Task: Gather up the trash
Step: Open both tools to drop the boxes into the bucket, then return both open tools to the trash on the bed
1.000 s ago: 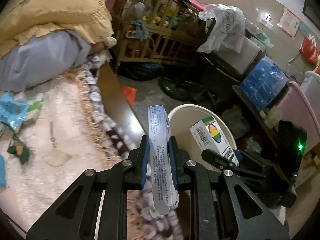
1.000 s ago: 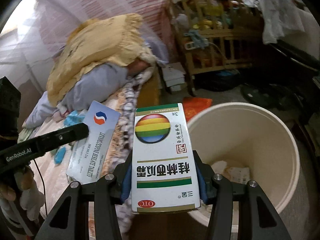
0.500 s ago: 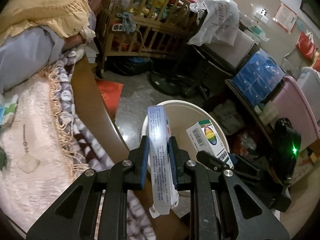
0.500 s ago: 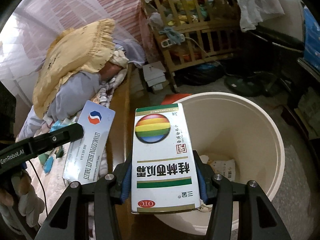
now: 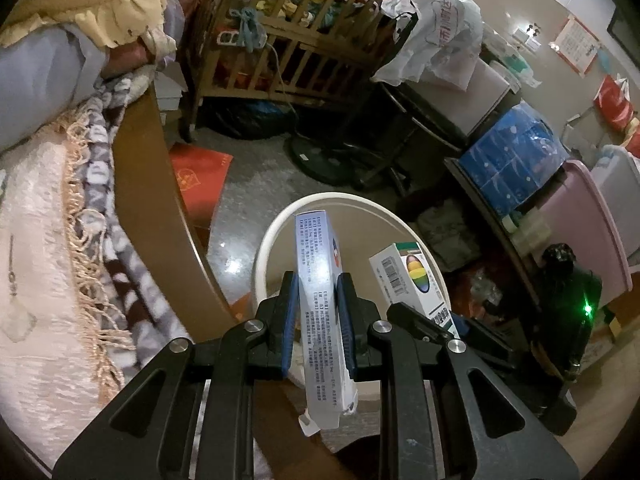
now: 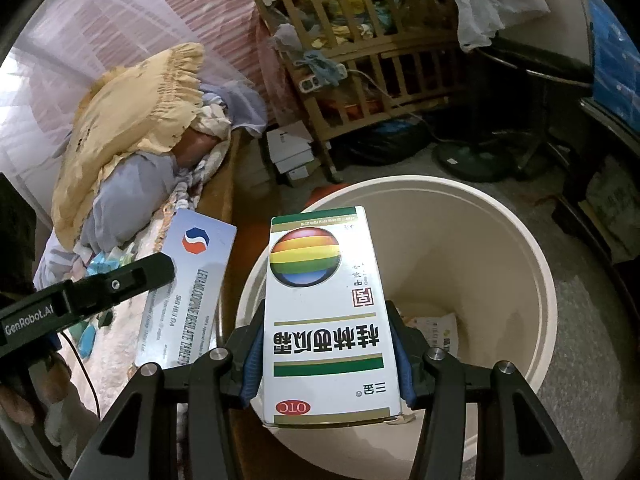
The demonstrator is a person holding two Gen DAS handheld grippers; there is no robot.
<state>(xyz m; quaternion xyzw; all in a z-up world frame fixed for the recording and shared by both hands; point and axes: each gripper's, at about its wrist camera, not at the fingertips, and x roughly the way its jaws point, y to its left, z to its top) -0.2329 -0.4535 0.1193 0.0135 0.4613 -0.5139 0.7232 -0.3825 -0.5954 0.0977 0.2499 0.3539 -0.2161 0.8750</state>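
Above cream bin [image 6: 536, 280] — medicine box [image 6: 324, 320] clamped between right fingers [image 6: 250, 364].

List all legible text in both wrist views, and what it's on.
"OTC" and "桂林西瓜霜", "三金": rainbow-logo medicine box, upside down in the right gripper.
"LEVAMLODIPINE BESYLATE TABLETS", "SHI HUI DA": blue-and-white tablet box in the left gripper.
"GenRobot.AI": left gripper's finger.
Unreadable: box fine print, plastic bag lettering, wall calendar.
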